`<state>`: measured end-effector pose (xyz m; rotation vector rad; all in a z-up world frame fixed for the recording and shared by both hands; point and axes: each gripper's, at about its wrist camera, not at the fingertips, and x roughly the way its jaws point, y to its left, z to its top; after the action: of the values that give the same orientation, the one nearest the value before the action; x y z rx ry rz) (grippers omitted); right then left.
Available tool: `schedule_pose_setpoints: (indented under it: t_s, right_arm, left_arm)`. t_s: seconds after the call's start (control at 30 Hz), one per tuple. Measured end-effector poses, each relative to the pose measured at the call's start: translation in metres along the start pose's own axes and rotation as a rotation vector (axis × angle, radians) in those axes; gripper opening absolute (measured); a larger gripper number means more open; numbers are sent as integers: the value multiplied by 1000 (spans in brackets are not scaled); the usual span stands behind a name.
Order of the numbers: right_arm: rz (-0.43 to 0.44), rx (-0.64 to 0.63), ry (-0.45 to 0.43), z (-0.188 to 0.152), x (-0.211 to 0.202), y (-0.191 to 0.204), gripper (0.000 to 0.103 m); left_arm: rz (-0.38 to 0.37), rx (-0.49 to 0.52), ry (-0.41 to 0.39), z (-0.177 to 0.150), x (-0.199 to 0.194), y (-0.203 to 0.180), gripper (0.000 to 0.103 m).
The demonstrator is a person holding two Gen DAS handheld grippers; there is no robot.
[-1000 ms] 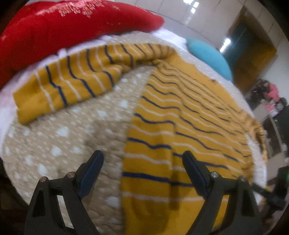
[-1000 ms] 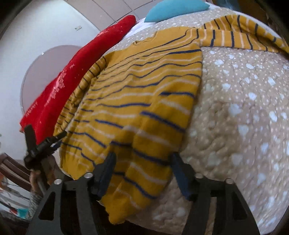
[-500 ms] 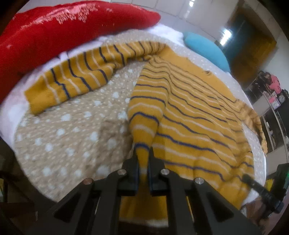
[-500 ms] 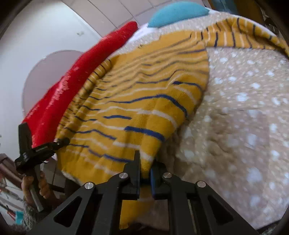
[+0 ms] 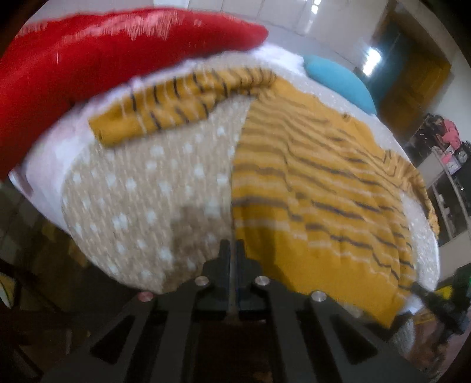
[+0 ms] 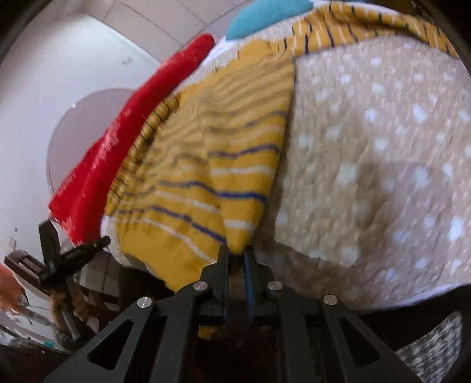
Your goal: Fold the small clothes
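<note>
A mustard-yellow sweater (image 5: 318, 188) with navy and white stripes lies spread on a beige dotted blanket (image 5: 141, 188). My left gripper (image 5: 232, 250) is shut on the sweater's bottom hem at one corner. My right gripper (image 6: 237, 254) is shut on the other hem corner of the sweater (image 6: 223, 153) and lifts it slightly. One sleeve (image 5: 176, 109) lies out toward the red pillow; the other sleeve (image 6: 368, 26) lies along the far edge. The left gripper also shows at the lower left of the right wrist view (image 6: 70, 256).
A long red pillow (image 5: 103, 50) runs along the blanket's far side, also in the right wrist view (image 6: 123, 141). A blue cushion (image 5: 338, 79) sits at the far end. The blanket edge drops off near both grippers. Shelving (image 5: 441, 165) stands at the right.
Both grippers closed on the sweater's hem corners and have pulled back toward the blanket's near edge, drawing the hem taut and lifting it. Both views are motion-blurred now.
</note>
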<state>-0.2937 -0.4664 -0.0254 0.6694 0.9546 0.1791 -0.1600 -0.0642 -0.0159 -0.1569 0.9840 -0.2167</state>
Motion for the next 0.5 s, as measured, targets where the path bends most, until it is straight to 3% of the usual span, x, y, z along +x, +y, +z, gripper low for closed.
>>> schedule_pose_setpoints:
  t_s: [0.03, 0.07, 0.1, 0.13, 0.2, 0.33, 0.4, 0.5]
  right_arm:
    - [-14, -1, -38, 10, -11, -3, 12]
    - [-31, 3, -67, 18, -18, -7, 20]
    - [-59, 13, -98, 26, -25, -11, 26]
    - [-113, 34, -142, 42, -35, -22, 40]
    - [-171, 64, -202, 62, -46, -39, 44]
    - [-322, 177, -314, 110, -69, -97, 44]
    - [-347, 207, -337, 127, -76, -118, 44]
    - [-350, 233, -327, 160, -75, -143, 44]
  left_arm:
    - [21, 33, -29, 8, -3, -8, 39]
    - [38, 62, -55, 14, -6, -15, 56]
    - [55, 85, -83, 19, -8, -22, 87]
    - [72, 102, -125, 24, -10, -30, 93]
    - [60, 134, -168, 33, -12, -43, 93]
    - [13, 204, -151, 48, 0, -71, 93]
    - [-31, 217, -115, 51, 9, -80, 93]
    - [-35, 226, -97, 55, 19, -90, 93]
